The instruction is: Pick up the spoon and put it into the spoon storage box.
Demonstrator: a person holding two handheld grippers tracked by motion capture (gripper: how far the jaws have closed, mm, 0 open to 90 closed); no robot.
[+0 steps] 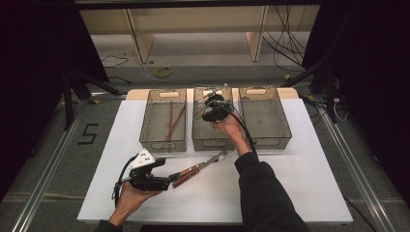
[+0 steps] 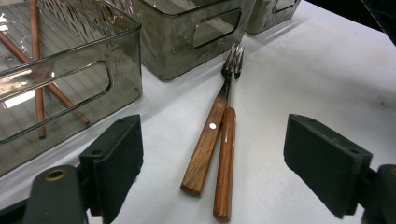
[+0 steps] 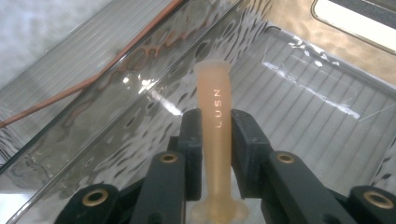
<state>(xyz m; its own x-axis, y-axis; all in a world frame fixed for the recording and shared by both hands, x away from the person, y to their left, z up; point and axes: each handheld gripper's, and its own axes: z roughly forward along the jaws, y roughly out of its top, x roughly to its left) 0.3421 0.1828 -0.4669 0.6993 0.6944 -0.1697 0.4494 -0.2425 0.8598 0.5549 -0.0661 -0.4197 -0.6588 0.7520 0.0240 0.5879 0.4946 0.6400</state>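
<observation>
Two forks (image 1: pixel 200 168) with wooden handles lie side by side on the white table (image 1: pixel 300 183), in front of the middle bin (image 1: pixel 212 143). My left gripper (image 1: pixel 167 182) rests low at the front left, open, its jaws on either side of the fork handles (image 2: pixel 210 140) without touching them. My right gripper (image 1: pixel 212 108) hovers over the middle bin. It is shut on a translucent amber plastic utensil handle (image 3: pixel 214 93) with raised letters, which points down into that bin (image 3: pixel 303 93).
Three clear grey bins stand in a row at the back of the table. The left bin (image 1: pixel 163 144) holds brown chopsticks (image 1: pixel 171 121). The right bin (image 1: pixel 270 140) has nothing visible in it. Cables lie on the floor beyond the table.
</observation>
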